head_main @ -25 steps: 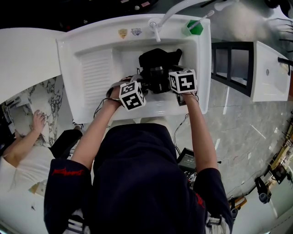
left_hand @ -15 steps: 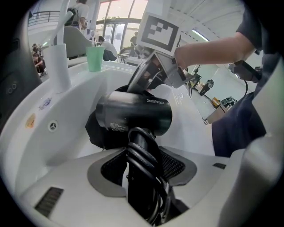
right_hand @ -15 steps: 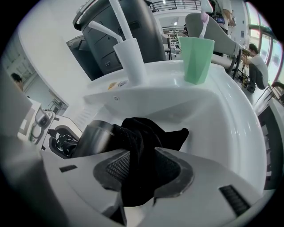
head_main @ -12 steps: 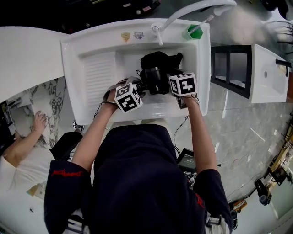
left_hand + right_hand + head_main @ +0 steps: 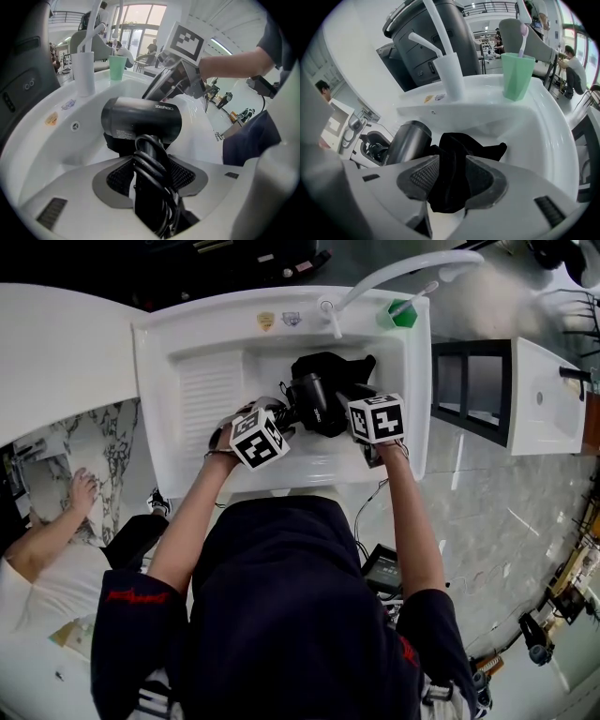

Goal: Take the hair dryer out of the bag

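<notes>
— Where is the hair dryer at this moment?

— The black plastic hair dryer [image 5: 140,119] hangs over the basin of the white ceramic sink [image 5: 187,329], in the left gripper [image 5: 151,176]. The jaws of this gripper are closed on its handle, together with the black cord wound around the handle.

— And the bag?

— The black cloth bag [image 5: 461,140] lies in the basin, at the far right of the dryer's barrel and just beside it (the barrel itself shows bare, outside the cloth). One fold of the bag stands between the jaws of the right gripper [image 5: 451,180].

— So the right one grips the bag?

— No. Its jaws have just been opening and now they stand apart. The cloth is between the pads, but they do not press on it.

— What else is on the sink?

— At the far right corner stands a green plastic cup [image 5: 517,75] with a toothbrush [image 5: 524,33] in it. Left of the cup is the white faucet [image 5: 451,77]. The left part of the sink has a ribbed washboard surface [image 5: 211,390].
</notes>
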`<state>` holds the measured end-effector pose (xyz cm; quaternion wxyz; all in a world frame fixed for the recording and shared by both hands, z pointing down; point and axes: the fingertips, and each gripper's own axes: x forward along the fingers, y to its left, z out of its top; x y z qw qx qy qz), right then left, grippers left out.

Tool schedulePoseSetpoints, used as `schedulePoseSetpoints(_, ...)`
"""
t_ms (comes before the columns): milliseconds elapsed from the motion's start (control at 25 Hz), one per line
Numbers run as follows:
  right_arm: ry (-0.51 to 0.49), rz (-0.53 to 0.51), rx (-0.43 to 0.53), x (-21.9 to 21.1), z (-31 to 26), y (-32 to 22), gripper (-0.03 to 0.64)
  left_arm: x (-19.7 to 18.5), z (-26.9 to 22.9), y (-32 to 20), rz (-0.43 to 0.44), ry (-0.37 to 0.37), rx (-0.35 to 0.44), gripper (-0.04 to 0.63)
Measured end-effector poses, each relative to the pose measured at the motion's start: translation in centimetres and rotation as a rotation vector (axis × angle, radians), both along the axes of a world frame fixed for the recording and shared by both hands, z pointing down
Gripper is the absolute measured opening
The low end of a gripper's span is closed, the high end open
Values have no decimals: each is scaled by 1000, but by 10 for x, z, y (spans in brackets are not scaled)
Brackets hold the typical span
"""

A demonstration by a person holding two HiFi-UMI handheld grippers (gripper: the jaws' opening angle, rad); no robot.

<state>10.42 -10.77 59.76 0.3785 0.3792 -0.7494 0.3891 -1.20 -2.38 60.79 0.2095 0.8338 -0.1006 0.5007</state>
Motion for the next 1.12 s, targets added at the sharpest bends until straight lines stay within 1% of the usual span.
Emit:
schedulePoseSetpoints(240,8,-11,28,-10,-11,-4,166,-17,-5,-5,-82,15,-5,225)
schedulePoseSetpoints(480,-7,-9,40,-20,-16,-3,166,-36,-7,-4,-134,-11,8,225)
schedulePoseSetpoints(680,-19,-21,37,-31,-18,-5,166,-51,-9,-1,-207,-26,6,225)
schedulePoseSetpoints(800,-37,-34,35,-41,-21,-9,164,-64,-9,-2,-267,-42,10,225)
schedulePoseSetpoints(960,-48,-69,20,-58,-19,-10,131,-80,-10,-5,-347,-45,8,225)
schedulePoseSetpoints(1120,-42,-105,25,-73,-21,-16,89,-96,-11,-8,-398,-59,8,225)
